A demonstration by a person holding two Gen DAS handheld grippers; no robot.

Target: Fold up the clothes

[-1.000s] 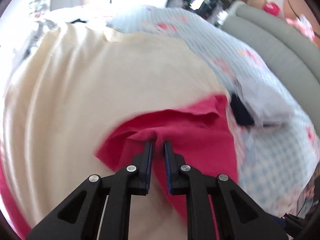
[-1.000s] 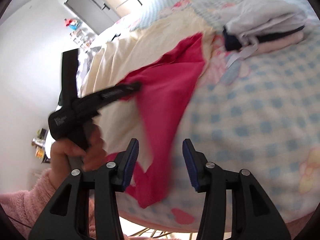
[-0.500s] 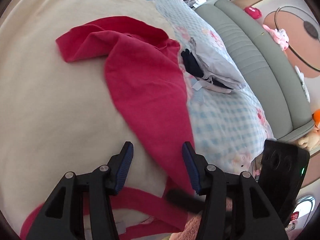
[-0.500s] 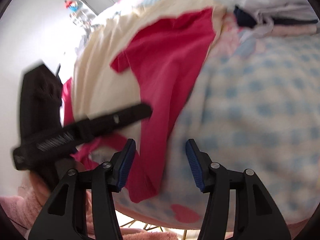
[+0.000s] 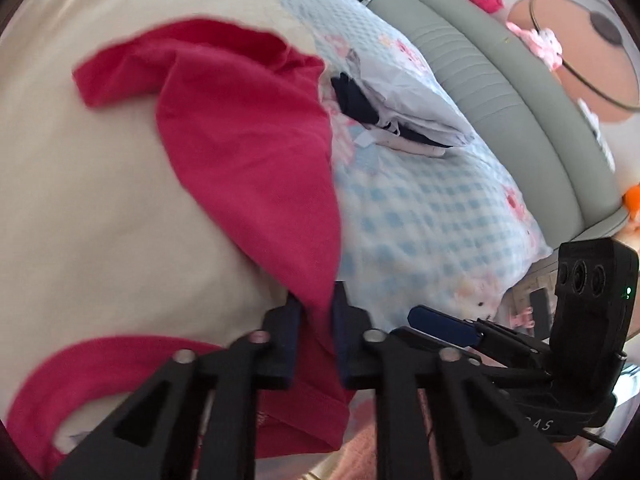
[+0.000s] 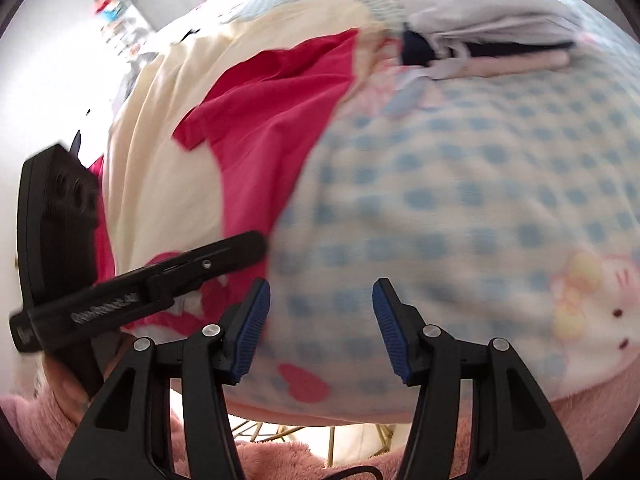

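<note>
1. Nearest the left camera: left gripper (image 5: 316,320) nearly closed, jaws pinching the near edge of the red shirt (image 5: 248,148). Cloth passes between the pads.
2. Right gripper (image 6: 320,316) wide apart, holding nothing, over the blue checked blanket (image 6: 460,200) near the bed's edge, just beside the shirt's near hem.
3. Shirt lies partly folded on itself, along the seam where the cream sheet (image 5: 100,200) meets the blanket. One sleeve sticks out left at the far end; another red band curls near the bottom left.
4. Handling, as judged: thin knit, light, limp. It will sag and drag from any single pinch, so two spread holds at hem corners or shoulders should keep an edge straight. Not slippery, not fragile.
5. Farther: folded pile (image 5: 400,120) of pale and dark clothes sits on the blanket just beyond the shirt.
6. Farthest: grey headboard (image 5: 520,120).
</note>
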